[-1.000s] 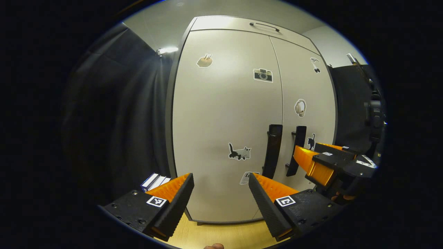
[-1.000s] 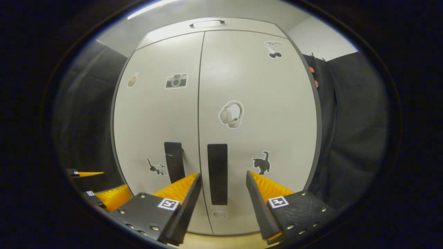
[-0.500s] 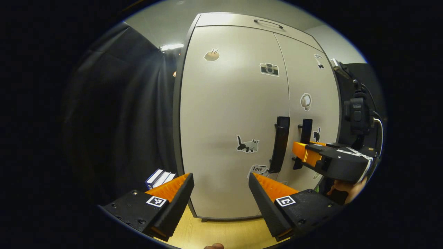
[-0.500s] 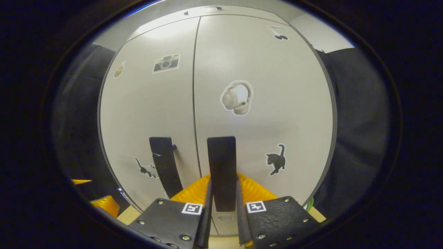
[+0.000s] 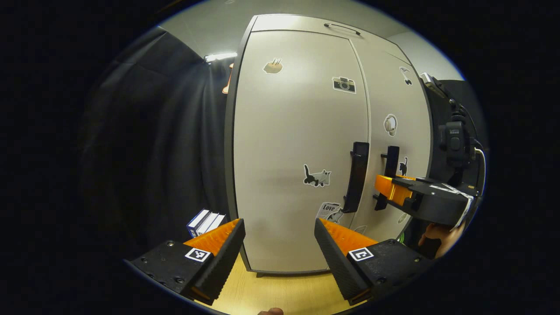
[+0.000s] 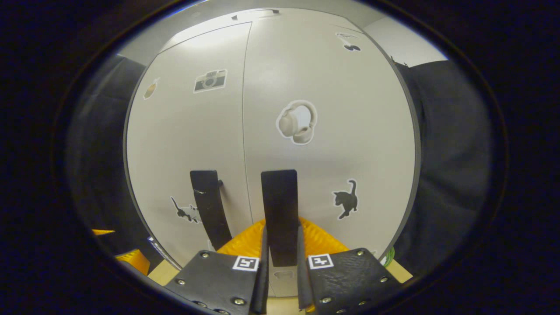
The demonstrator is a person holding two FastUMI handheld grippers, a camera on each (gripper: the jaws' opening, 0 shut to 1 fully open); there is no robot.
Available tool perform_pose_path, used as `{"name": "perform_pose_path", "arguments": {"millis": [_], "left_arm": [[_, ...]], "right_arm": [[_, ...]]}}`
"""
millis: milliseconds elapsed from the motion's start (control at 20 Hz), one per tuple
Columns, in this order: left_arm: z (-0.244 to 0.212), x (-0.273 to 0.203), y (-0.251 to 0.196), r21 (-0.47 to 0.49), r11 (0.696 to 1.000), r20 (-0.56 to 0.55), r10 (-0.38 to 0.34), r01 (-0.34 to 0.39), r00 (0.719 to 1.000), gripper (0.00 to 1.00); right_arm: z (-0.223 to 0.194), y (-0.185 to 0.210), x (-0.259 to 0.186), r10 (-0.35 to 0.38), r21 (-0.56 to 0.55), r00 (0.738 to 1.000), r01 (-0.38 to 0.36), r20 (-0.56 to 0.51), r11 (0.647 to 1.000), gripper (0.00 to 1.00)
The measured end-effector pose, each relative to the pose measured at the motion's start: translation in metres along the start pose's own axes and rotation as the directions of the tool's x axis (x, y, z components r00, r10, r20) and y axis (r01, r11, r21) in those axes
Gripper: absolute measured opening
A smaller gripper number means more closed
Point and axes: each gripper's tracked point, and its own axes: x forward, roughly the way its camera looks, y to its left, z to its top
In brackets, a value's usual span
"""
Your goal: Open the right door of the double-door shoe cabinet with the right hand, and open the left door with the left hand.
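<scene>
Pinching the right door's black vertical bar handle [image 6: 280, 214], the right gripper [image 6: 281, 262] grips firmly (left gripper [image 5: 279, 245] hangs spread, near the pale grey cabinet [image 5: 297, 144]).

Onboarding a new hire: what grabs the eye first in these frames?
The pale double-door shoe cabinet dotted with stickers, a headphones sticker on its right door. Below it, the right gripper is clamped on the right door's black handle, while the left gripper hangs open, short of the left handle.

Books [image 5: 205, 220] lying on wood floor [image 5: 280, 294] at 7 o'clock, against dark curtain [image 5: 153, 144]. Ceiling light [image 5: 220, 57] glowing at 11 o'clock.
</scene>
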Motion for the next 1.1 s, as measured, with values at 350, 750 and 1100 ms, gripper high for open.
{"name": "perform_pose_path", "arguments": {"millis": [350,750,1100], "left_arm": [[-0.006,-0.005,0.002,-0.013,1.0,-0.015,0.021,-0.021,1.0,0.99],[-0.01,-0.012,-0.005,-0.007,1.0,-0.029,0.015,-0.016,0.999,0.99],[-0.011,-0.02,-0.007,-0.006,1.0,-0.031,0.018,-0.018,0.999,0.99]], "right_arm": [[0.001,-0.003,-0.007,0.014,0.012,1.0,-0.014,0.012,1.0,0.15],[0.002,-0.009,-0.019,0.005,0.024,1.0,-0.006,0.031,1.0,0.15],[-0.001,-0.017,-0.034,-0.004,0.041,0.999,0.002,0.05,0.999,0.15]]}}
